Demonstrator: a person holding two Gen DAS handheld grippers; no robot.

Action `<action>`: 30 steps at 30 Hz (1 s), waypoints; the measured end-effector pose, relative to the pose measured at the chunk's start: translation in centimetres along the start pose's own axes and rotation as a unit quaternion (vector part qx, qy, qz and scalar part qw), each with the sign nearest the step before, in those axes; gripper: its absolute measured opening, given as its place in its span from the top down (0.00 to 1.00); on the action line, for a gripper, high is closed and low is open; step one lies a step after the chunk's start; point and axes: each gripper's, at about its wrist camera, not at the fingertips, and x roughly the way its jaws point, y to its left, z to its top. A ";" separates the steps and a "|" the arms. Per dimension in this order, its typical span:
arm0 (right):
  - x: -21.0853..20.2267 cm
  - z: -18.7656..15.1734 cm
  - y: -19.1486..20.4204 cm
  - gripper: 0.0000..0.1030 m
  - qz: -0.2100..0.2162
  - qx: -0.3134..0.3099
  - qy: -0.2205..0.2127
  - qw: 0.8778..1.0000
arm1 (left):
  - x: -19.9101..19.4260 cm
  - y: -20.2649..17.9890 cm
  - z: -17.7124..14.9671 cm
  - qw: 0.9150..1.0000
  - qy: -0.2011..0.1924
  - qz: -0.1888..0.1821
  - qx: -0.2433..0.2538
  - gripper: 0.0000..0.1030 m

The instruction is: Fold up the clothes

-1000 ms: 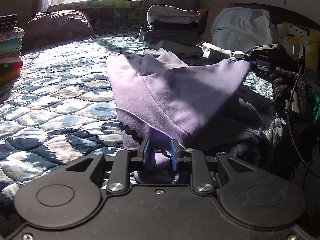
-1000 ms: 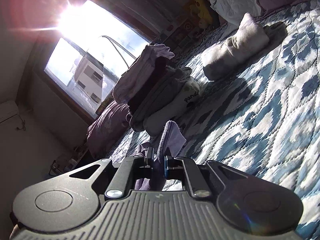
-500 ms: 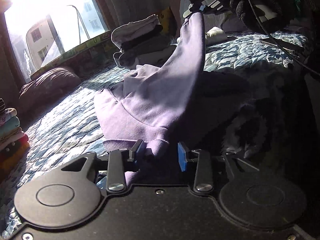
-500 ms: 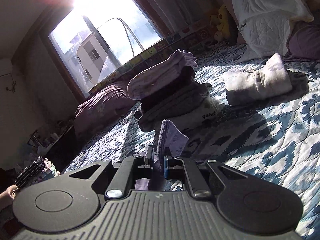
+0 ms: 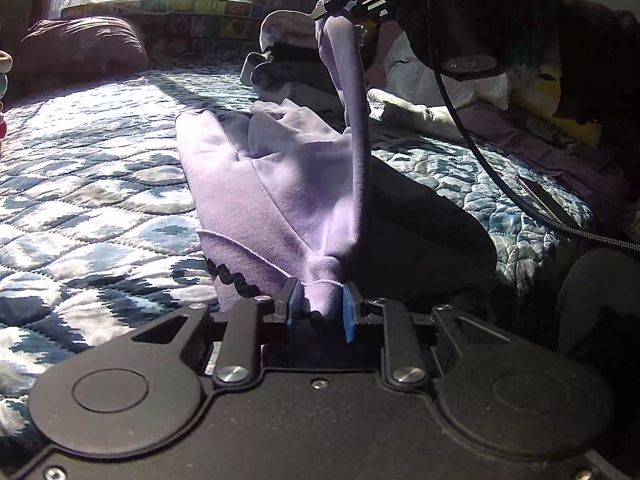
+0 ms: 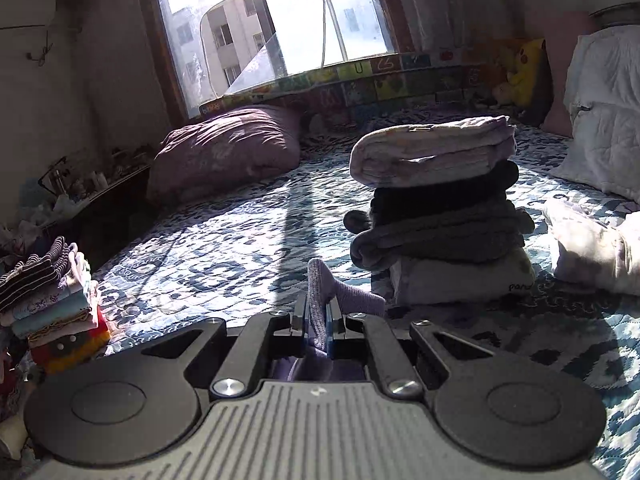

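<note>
Quilted bed (image 5: 100,200) bears lilac garment (image 5: 272,192), corner lifted.

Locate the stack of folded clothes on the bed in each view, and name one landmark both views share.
Left wrist view: the stack of folded clothes is at upper centre, partly hidden behind the raised purple garment.
Right wrist view: right of centre, in full view.
Shared landmark: the purple pillow under the window.

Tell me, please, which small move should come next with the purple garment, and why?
Probably carry the right tool across and lower it: it holds one end of the purple garment raised, the left tool grips the near hem, and the rest lies on the quilt.
</note>
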 end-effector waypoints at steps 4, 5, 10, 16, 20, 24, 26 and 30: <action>4.0 0.3 3.5 0.94 -0.003 -0.035 0.031 0.999 | -0.1 2.0 0.1 0.995 0.000 -0.040 -0.088 0.82; 4.7 0.3 4.1 0.95 -0.004 -0.042 0.037 0.998 | -0.1 2.6 0.1 0.992 0.000 -0.051 -0.113 0.82; 9.7 -1.0 6.5 0.95 -0.019 -0.076 0.084 0.993 | 0.0 4.9 -0.3 0.972 0.000 -0.093 -0.214 0.84; 13.8 -3.0 7.2 0.95 -0.035 -0.086 0.121 0.988 | 0.4 7.2 -1.3 0.931 0.004 -0.134 -0.339 0.86; 16.2 -4.0 7.3 0.95 -0.044 -0.087 0.146 0.984 | 0.7 7.9 -1.7 0.913 0.006 -0.145 -0.382 0.87; 18.2 -4.7 7.8 0.95 -0.048 -0.092 0.162 0.981 | 0.6 7.9 -1.9 0.906 0.007 -0.146 -0.397 0.87; 18.8 -4.7 8.0 0.95 -0.049 -0.092 0.167 0.980 | 0.6 8.1 -2.0 0.899 0.007 -0.150 -0.411 0.87; 19.8 -4.5 8.4 0.94 -0.045 -0.094 0.178 0.979 | 0.2 8.0 -2.2 0.888 0.010 -0.156 -0.433 0.87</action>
